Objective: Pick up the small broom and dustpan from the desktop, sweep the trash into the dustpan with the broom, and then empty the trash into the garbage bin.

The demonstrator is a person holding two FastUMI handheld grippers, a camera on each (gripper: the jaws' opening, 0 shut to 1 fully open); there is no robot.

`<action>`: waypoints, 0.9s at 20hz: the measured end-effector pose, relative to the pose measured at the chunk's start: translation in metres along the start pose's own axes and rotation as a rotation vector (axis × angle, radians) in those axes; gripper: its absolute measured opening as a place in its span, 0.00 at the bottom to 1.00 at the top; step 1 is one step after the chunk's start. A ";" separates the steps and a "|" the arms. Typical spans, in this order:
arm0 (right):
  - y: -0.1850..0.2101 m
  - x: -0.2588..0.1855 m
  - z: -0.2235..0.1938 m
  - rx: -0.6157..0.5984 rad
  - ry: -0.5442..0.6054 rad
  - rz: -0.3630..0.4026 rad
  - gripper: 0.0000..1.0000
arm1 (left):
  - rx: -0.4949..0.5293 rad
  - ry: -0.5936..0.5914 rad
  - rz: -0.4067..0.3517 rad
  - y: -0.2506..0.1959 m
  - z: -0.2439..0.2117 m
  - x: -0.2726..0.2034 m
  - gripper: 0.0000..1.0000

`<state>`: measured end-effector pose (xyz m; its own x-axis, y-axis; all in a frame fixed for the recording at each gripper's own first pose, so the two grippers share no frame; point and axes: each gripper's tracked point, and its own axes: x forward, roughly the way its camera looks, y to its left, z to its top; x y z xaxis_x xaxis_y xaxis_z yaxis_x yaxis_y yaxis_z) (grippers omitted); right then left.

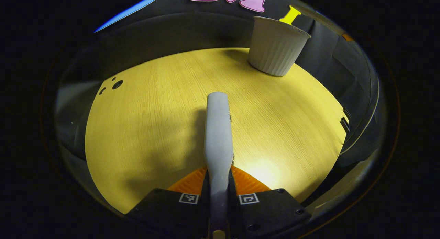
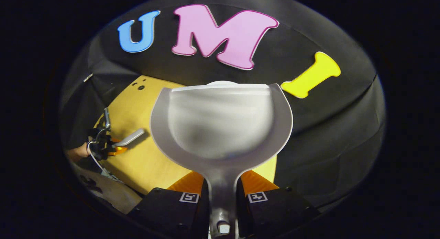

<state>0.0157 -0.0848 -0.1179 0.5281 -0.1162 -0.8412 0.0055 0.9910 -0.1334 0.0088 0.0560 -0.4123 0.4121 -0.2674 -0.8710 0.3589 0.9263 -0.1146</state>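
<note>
My left gripper [image 1: 218,177] is shut on the grey small broom [image 1: 217,129], which points forward low over the yellow wooden table [image 1: 144,129]. The white ribbed garbage bin [image 1: 276,46] stands at the table's far right. My right gripper [image 2: 221,180] is shut on the handle of the grey dustpan [image 2: 220,125], held up with its mouth toward the wall. A white sliver of the bin's rim [image 2: 221,83] peeks over the pan's far edge. In the right gripper view the left gripper [image 2: 110,146] with the broom [image 2: 132,137] sits far left over the table [image 2: 147,163].
Small round holes [image 1: 117,84] mark the table's far left corner. Black cloth walls close in behind the table and on both sides. A hand [image 2: 75,151] holds the left gripper at the table's left edge.
</note>
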 end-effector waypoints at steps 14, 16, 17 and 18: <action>0.145 0.132 -0.185 0.005 0.210 0.145 0.36 | -0.028 0.024 0.086 -0.011 0.002 0.000 0.31; 0.152 0.152 -0.190 0.015 0.222 0.150 0.36 | -0.043 0.033 0.089 -0.011 0.000 0.003 0.28; 0.158 0.160 -0.192 0.032 0.232 0.166 0.36 | -0.052 0.037 0.092 -0.010 -0.001 0.005 0.28; 0.163 0.168 -0.192 0.049 0.237 0.179 0.36 | -0.057 0.039 0.098 -0.009 -0.001 0.006 0.28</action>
<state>-0.0579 0.0444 -0.3819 0.3114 0.0542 -0.9487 -0.0257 0.9985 0.0486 0.0066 0.0463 -0.4171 0.4092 -0.1657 -0.8973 0.2700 0.9613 -0.0544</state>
